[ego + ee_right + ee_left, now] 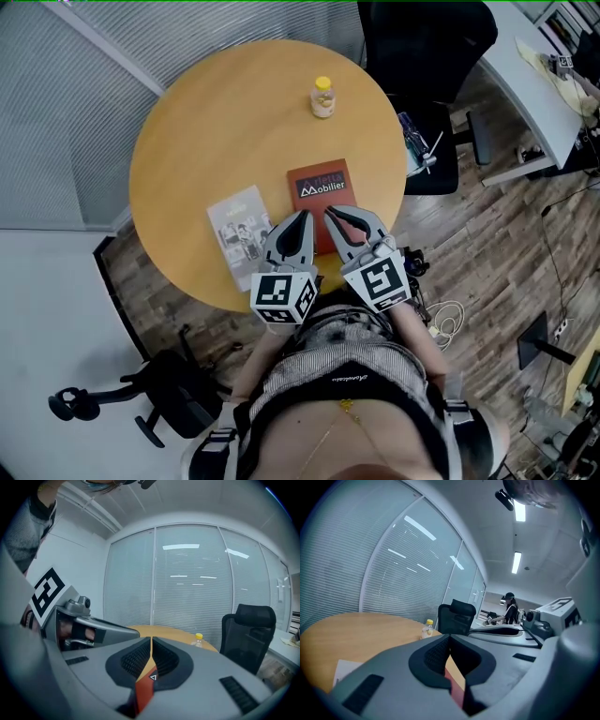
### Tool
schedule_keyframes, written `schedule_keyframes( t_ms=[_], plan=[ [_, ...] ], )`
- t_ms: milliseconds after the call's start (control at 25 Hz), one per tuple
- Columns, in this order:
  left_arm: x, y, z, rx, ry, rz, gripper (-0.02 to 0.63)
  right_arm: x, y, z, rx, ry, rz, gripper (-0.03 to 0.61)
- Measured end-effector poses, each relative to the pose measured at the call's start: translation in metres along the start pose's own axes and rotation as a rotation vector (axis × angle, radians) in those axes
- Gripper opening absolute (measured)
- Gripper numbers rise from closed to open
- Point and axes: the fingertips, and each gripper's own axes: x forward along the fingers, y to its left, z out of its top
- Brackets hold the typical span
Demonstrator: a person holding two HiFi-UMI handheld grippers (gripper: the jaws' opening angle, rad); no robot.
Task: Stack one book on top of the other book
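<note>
1. Red book point(321, 187) lies flat on the round tabletop point(206, 131), near the person's edge. Grey book point(239, 230) sits just left of it, not stacked.
2. Left gripper point(303, 218): clenched, empty, over the red book's near-left corner.
3. Right gripper point(331, 215): clenched, empty, over its near edge.
4. Bottle point(322, 97) stands at the far side.

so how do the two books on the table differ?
The red book has a red cover with a dark title band; the grey book a pale cover with a picture. The red book lies right, nearer the bottle; the grey book left, nearer the table edge. Both lie flat, closed, apart, unstacked.
</note>
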Motion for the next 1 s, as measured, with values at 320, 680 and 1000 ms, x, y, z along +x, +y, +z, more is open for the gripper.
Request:
schedule_keyframes(
  t_ms=[320,680,1000],
  plan=[
    [0.009,0.004,-0.023,-0.022,0.08,-0.003,0.02,0.002,-0.017,-0.026,0.035,0.047,-0.03,0.025],
    [0.016,0.02,-0.057,-0.048,0.171,0.02,0.02,0.006,-0.024,-0.063,0.069,0.132,-0.048,0.025],
    [0.024,0.039,-0.102,-0.128,0.291,0.046,0.02,0.011,-0.03,-0.105,0.119,0.223,-0.051,0.025]
  ],
)
